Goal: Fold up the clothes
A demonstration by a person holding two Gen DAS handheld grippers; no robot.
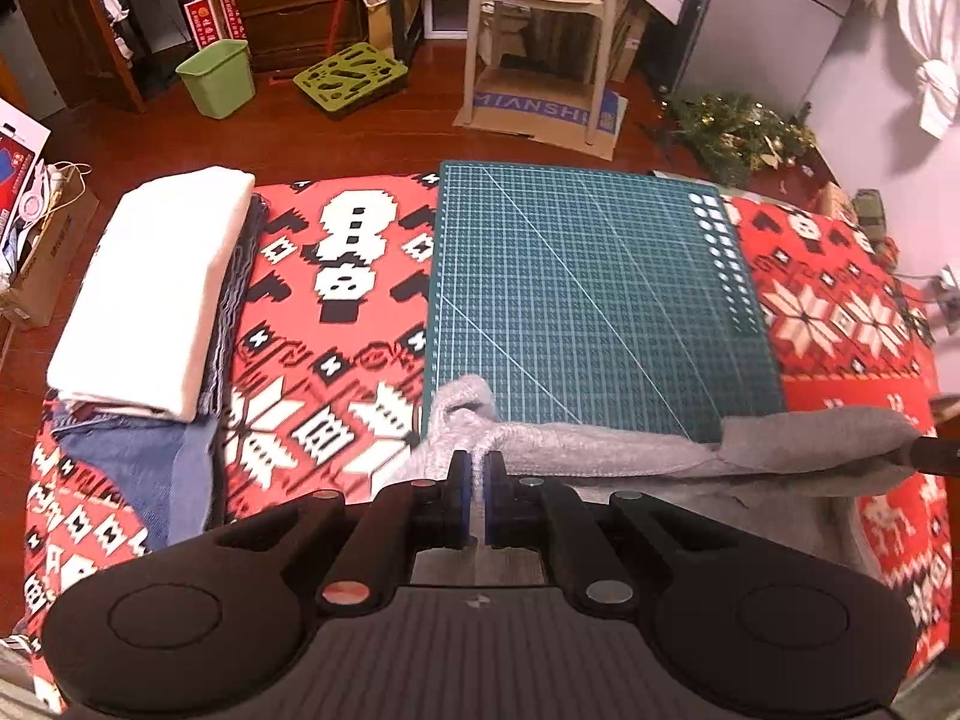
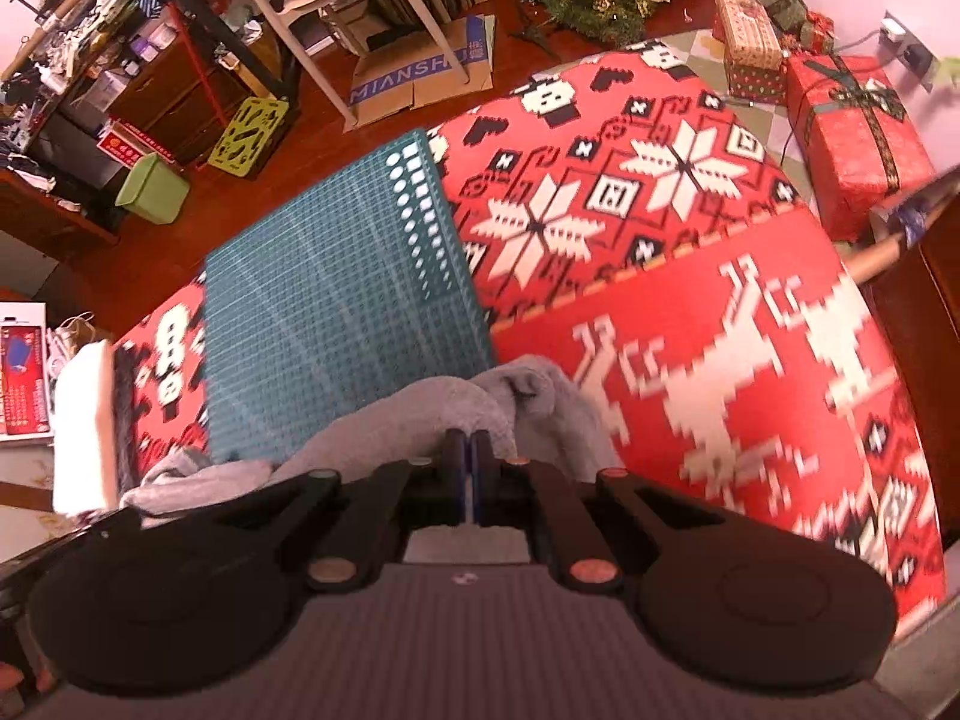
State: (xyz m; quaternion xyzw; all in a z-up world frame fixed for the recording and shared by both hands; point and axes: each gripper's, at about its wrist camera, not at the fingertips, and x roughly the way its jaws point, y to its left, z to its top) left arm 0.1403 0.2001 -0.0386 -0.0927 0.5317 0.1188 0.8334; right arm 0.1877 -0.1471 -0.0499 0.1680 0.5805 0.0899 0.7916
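A grey garment [image 1: 600,450] stretches between two closed grippers over the near edge of a green cutting mat [image 1: 600,300]. The left gripper [image 1: 478,474] pinches a bunched edge; the right gripper [image 2: 470,450] clamps another fold. Far left of the jaws, a green bin [image 1: 219,75] stands on the floor, its contents hidden.

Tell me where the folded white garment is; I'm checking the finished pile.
In the left wrist view the folded white garment tops a pile at the left edge of the red patterned blanket, left of the green cutting mat.

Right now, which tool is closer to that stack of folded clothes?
Left. The left tool grips the grey garment beside the stack; the right tool holds it beyond the green mat.
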